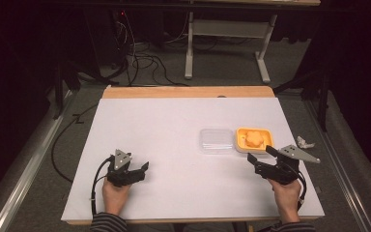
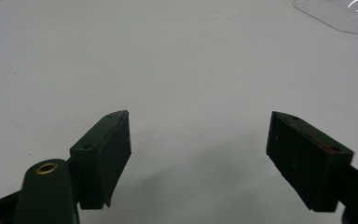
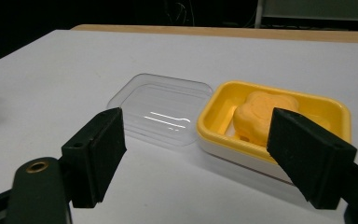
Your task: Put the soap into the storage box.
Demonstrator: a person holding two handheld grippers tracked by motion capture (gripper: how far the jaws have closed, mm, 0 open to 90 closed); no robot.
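Two grippers sit low over the table (image 1: pixel 174 121), and nothing is gripped yet, so the work looks barely begun. Left gripper (image 1: pixel 142 170) rests near the front left, jaws spread wide and empty, well apart from everything. Right of centre lies one clear lid (image 1: pixel 216 140), flat, touching one yellow tray (image 1: pixel 254 139) that holds one orange piece (image 1: pixel 253 138). Right gripper (image 1: pixel 260 154) is just in front of the tray, jaws wide too. Picking up and closing probably remain.
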